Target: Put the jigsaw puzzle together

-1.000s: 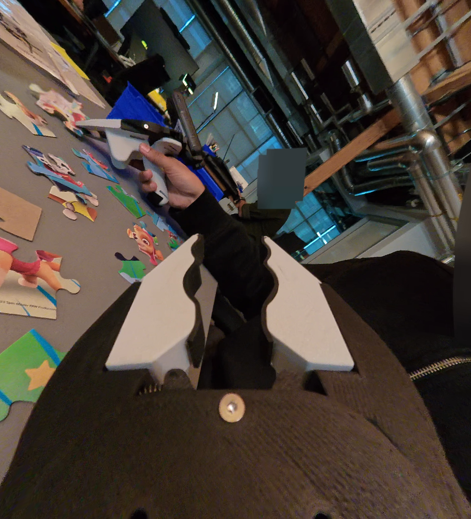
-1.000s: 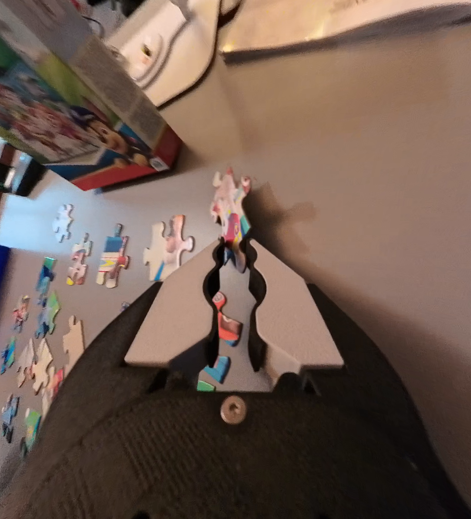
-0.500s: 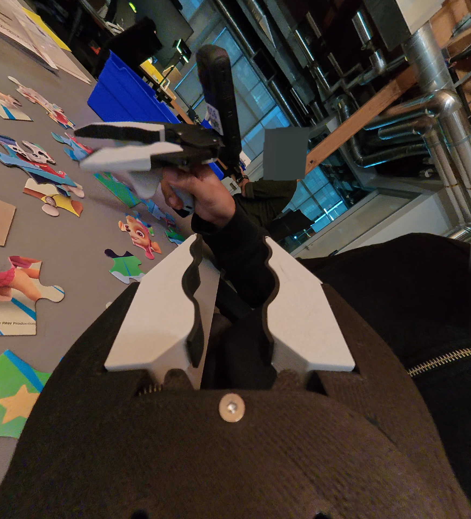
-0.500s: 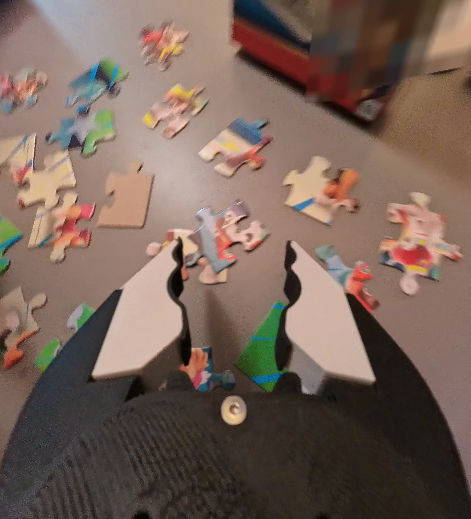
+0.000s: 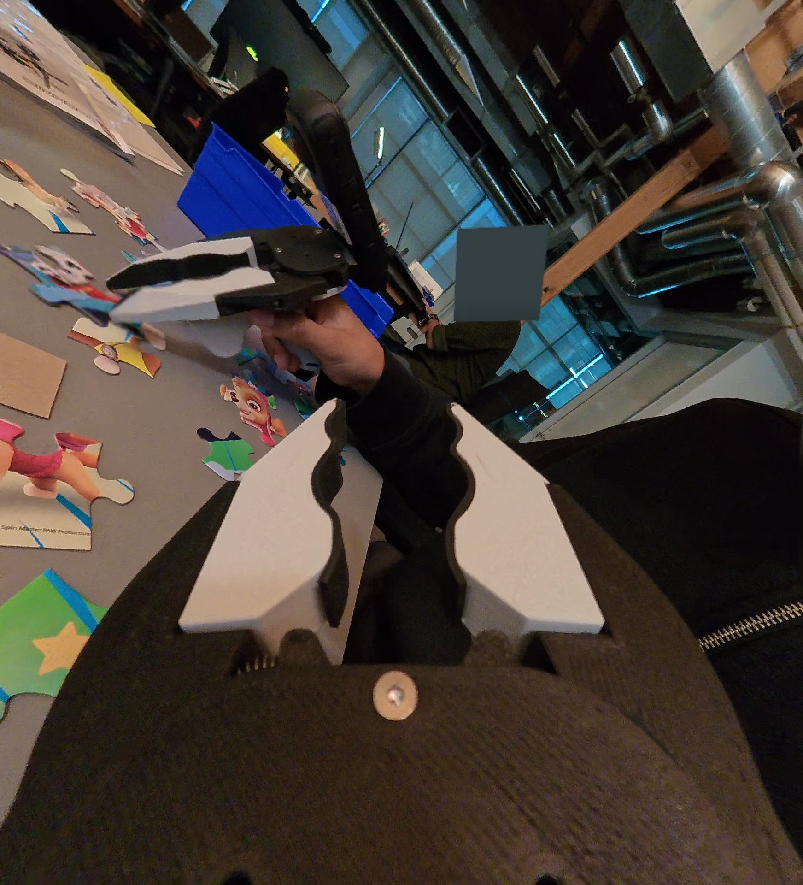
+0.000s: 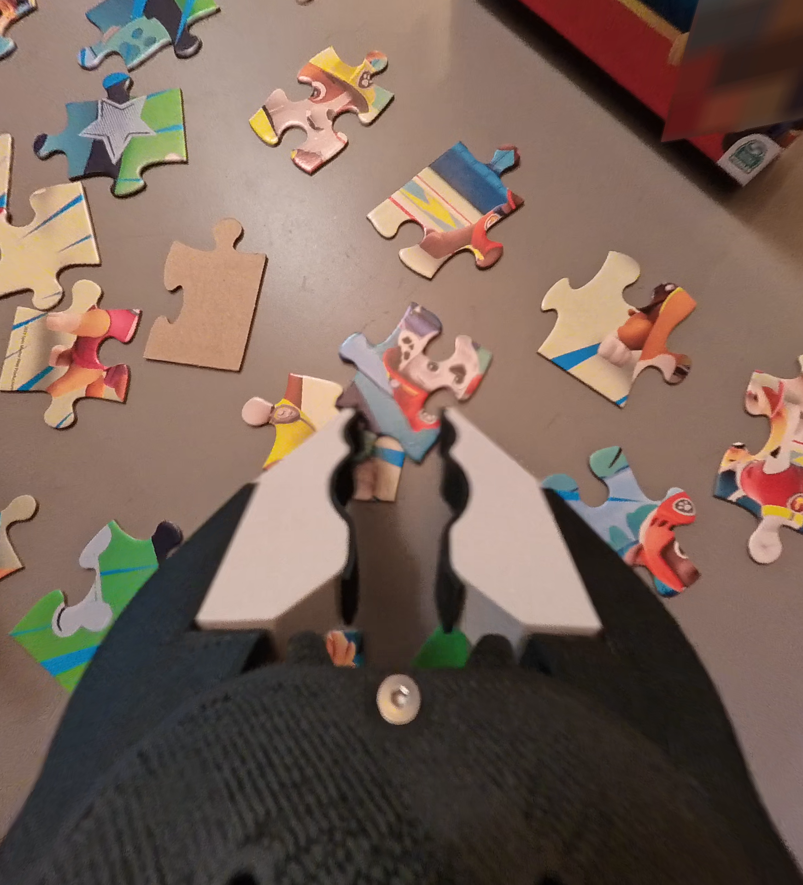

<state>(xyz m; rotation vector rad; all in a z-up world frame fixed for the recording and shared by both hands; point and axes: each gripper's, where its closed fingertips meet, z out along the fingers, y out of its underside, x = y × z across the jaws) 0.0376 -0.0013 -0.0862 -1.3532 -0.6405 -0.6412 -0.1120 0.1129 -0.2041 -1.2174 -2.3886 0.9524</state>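
A grey table [image 6: 342,239] carries scattered puzzle pieces, most picture-up, laid out for easy picking. A red box [image 6: 629,48] stands beyond them. The right gripper [image 6: 397,421] hovers with fingers spread over a spotted-dog piece [image 6: 418,373], which overlaps a yellow piece [image 6: 294,412], so a clean pinch looks awkward. The left gripper [image 5: 392,416], spread and empty, waits off the table's edge.

I see grey table [image 6: 557,115], blue bin [image 5: 232,191], plain brown puzzle piece [image 6: 208,297] (picture side down), green piece with yellow star [image 5: 31,641], red-edged box [image 6: 629,52].
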